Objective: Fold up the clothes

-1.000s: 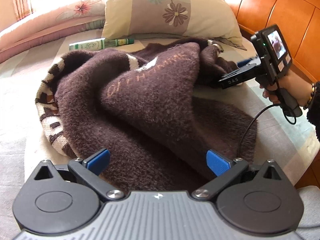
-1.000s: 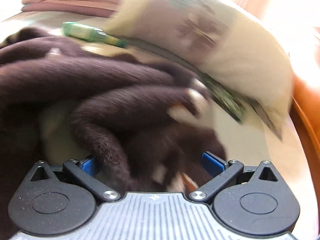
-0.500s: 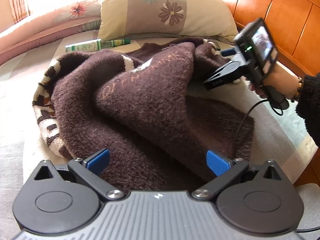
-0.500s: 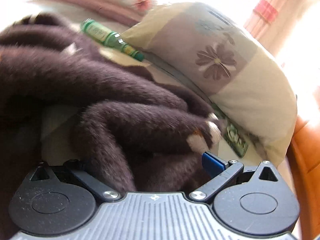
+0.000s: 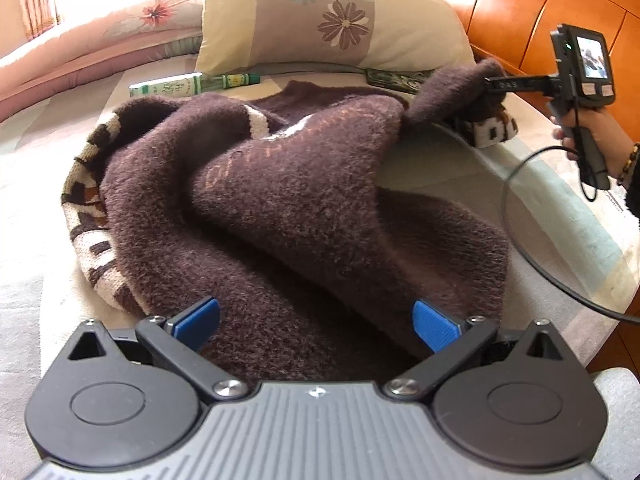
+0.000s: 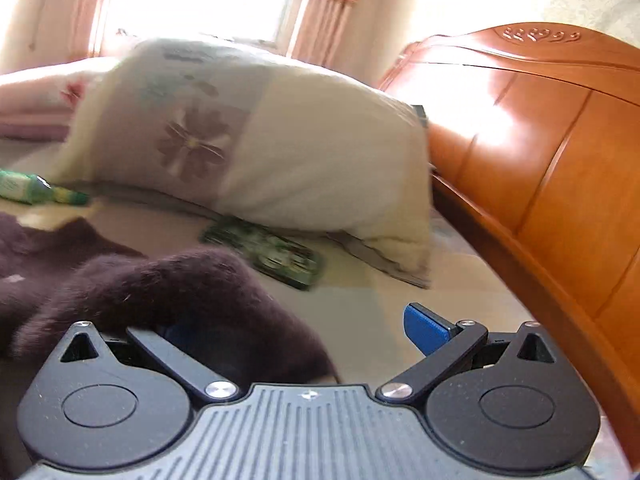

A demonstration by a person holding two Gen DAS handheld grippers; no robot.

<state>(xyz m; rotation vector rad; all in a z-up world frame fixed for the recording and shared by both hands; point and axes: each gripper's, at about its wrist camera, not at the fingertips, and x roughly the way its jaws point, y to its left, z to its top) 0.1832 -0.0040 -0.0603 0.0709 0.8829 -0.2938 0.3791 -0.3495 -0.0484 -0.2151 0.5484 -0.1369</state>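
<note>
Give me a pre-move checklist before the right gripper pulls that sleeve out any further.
1. Right gripper on the sleeve: cannot tell; the fingers look spread, with the sleeve draped over one.
2. Left gripper open over the brown sweater: ok.
3. Sweater laid flat: not ok, bunched.
4. Green bottle apart from the sweater: ok.
5. Green packet close to the sleeve: not ok.
6. Cable off the sweater: ok.

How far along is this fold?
Nothing looks folded: the sweater lies bunched on the bed. In hand: its sleeve is draped over the right tool, lifted toward the headboard; whether it is clamped is unclear. The left tool is open over the hem. Flattening and all folds remain.
</note>
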